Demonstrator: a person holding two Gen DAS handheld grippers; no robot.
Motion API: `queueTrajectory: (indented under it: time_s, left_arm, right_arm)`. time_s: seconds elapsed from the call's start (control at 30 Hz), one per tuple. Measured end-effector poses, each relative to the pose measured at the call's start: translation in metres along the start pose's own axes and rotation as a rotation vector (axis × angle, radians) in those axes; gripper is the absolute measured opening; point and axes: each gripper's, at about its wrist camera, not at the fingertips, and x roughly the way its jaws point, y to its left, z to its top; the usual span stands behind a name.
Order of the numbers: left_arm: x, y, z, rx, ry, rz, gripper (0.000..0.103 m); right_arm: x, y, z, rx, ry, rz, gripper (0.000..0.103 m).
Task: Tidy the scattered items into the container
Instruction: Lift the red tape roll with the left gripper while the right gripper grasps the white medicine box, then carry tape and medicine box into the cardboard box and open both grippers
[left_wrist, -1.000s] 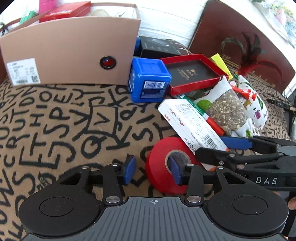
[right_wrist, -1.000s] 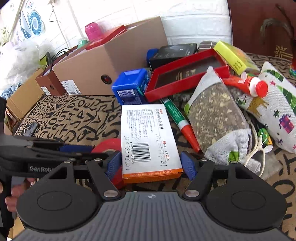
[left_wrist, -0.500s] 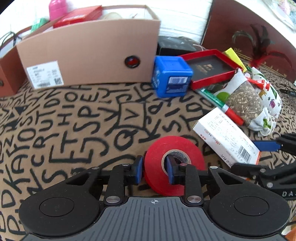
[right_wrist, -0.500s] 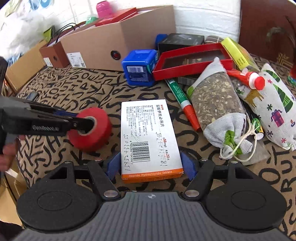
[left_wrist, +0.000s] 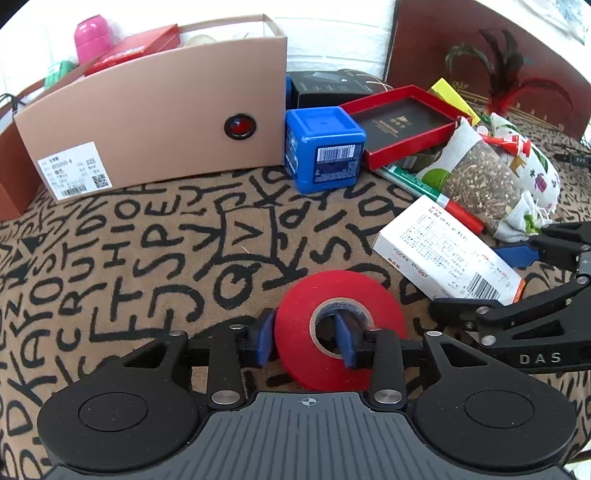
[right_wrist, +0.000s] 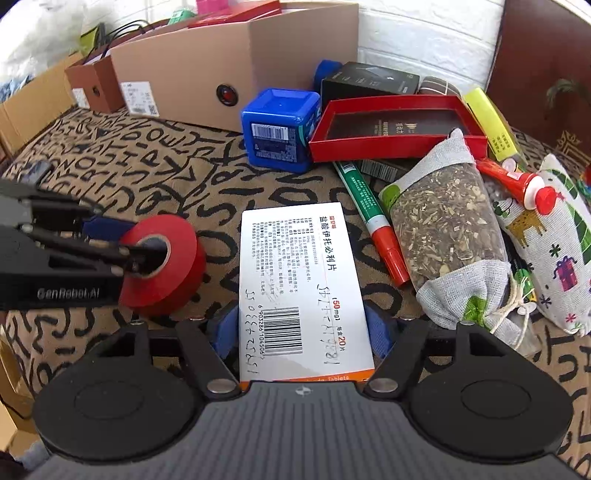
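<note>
My left gripper (left_wrist: 304, 341) is shut on a red tape roll (left_wrist: 295, 328), one finger in its core and one outside, holding it above the patterned cloth. The roll also shows in the right wrist view (right_wrist: 162, 266). My right gripper (right_wrist: 299, 328) is shut on a white tablet box (right_wrist: 299, 273), lifted off the cloth; it also shows in the left wrist view (left_wrist: 443, 254). The open cardboard box (left_wrist: 155, 122) stands at the back left, holding a red box and a pink cup.
A blue cube box (left_wrist: 325, 147), a red tray box (left_wrist: 402, 123), a black box (left_wrist: 325, 88), a green-red marker (right_wrist: 369, 218), a herb sachet (right_wrist: 447, 221) and a Christmas-print pouch (right_wrist: 546, 243) lie at the back right. A brown panel (left_wrist: 480, 55) stands behind.
My left gripper closed on the red tape roll and lifted it back. My right gripper closed on the tablet box and raised it, pulling away from the pile.
</note>
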Motion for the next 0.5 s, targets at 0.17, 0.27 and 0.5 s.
queueTrajectory:
  time_s: [0.17,0.27,0.5]
  left_arm:
    - [-0.005,-0.003,-0.006,0.027,-0.023,0.026,0.024]
    - [-0.017,0.005,-0.010,-0.027,-0.016,-0.010,0.022]
    - [-0.060,0.025,-0.016,-0.086,-0.091,-0.043,0.022]
  right_arm:
    - [-0.001,0.008,-0.001,-0.012,-0.010,-0.016,0.072]
    - [-0.010,0.013,-0.004,0.011,-0.005,0.051,0.071]
    - [-0.046,0.024,0.015,0.044,-0.084,0.163,0.071]
